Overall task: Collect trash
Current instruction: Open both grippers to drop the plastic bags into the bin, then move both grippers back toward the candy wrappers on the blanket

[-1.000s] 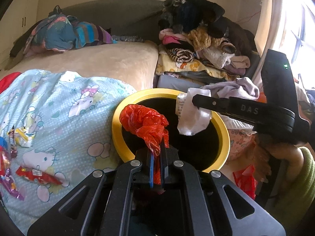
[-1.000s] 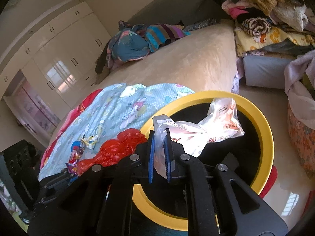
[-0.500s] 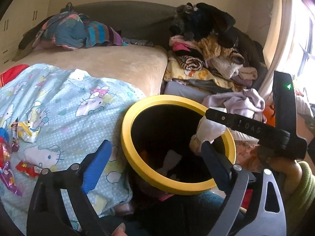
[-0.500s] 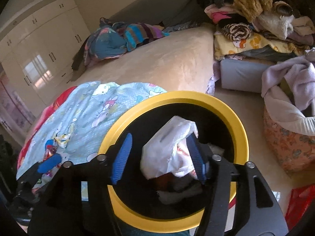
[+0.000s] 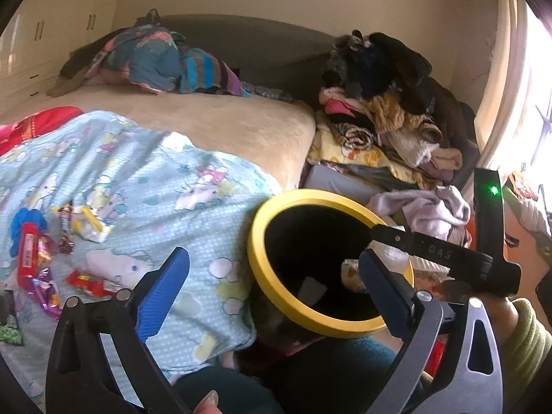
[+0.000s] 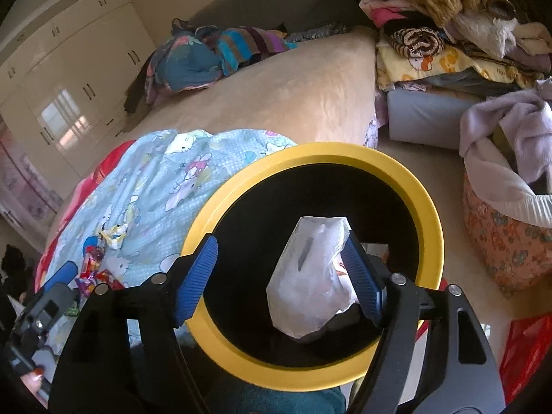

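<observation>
A black bin with a yellow rim [image 5: 257,258] [image 6: 431,227] stands against the bed. My left gripper [image 5: 272,262] hovers at the bin's left edge, its jaws opening wide with nothing between them. My right gripper [image 6: 279,245] hangs over the bin's mouth, its jaws also opening. A crumpled white plastic bag [image 6: 310,276] sits between them, leaning on the right pad [image 6: 358,276] and clear of the left one. Several candy wrappers [image 5: 34,252] [image 6: 93,262] lie on the light blue cartoon blanket [image 5: 138,179].
A tall pile of clothes [image 5: 379,120] rises behind the bin. A floral laundry basket [image 6: 500,234] and a red bag [image 6: 528,345] stand on the floor to the right. A hand in a green sleeve [image 5: 517,338] holds the right gripper.
Both grippers went from shut to open. The red bag left the left jaws and went into the bin, and the left gripper drew back leftward. The white bag came loose in the right jaws.
</observation>
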Tool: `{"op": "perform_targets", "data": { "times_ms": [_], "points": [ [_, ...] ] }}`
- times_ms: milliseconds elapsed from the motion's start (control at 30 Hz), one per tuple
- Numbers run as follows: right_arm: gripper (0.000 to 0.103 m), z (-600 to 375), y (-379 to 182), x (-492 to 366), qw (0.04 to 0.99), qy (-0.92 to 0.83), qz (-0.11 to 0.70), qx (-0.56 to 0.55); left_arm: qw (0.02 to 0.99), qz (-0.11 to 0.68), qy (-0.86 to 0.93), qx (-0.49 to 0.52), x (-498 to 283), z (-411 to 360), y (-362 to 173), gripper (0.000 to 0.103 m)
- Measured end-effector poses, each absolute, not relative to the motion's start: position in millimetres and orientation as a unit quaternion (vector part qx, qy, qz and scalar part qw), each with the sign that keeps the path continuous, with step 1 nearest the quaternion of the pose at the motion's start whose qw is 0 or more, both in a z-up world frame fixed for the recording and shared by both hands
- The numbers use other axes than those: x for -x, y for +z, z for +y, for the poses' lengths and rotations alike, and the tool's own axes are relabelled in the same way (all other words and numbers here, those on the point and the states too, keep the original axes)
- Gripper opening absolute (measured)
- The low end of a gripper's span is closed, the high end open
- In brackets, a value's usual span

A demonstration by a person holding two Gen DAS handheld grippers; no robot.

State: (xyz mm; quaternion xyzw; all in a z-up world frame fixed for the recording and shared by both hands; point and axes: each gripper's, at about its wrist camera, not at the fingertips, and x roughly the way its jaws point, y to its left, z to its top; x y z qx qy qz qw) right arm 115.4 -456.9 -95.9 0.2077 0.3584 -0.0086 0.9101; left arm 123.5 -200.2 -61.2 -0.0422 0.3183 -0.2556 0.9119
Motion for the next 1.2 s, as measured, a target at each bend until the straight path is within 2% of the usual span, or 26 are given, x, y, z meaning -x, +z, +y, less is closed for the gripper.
{"op": "perform_targets", "data": {
  "times_ms": [500, 600, 767, 833, 933, 1200],
  "points": [
    [0.069, -364, -98, -117, 0.903, 0.058, 0.408, -0.120, 0.939, 0.277, -0.187, 0.086, -115, -108, -25, 0.096],
    [0.078, -345, -94, -115, 0.908, 0.066, 0.404, -0.089, 0.941, 0.274, -0.175, 0.090, -112, -89, -23, 0.096],
    [0.079, -324, -88, -111, 0.911, 0.077, 0.400, -0.061, 0.944, 0.272, -0.159, 0.096, -108, -62, -22, 0.096],
    [0.082, -319, -86, -111, 0.913, 0.072, 0.399, -0.052, 0.945, 0.270, -0.154, 0.101, -107, -52, -21, 0.096],
    [0.086, -320, -84, -113, 0.916, 0.057, 0.394, -0.048, 0.945, 0.268, -0.151, 0.109, -106, -41, -21, 0.096],
    [0.086, -336, -66, -115, 0.926, 0.038, 0.367, -0.080, 0.950, 0.255, -0.139, 0.112, -101, -23, -15, 0.096]
  ]
}}
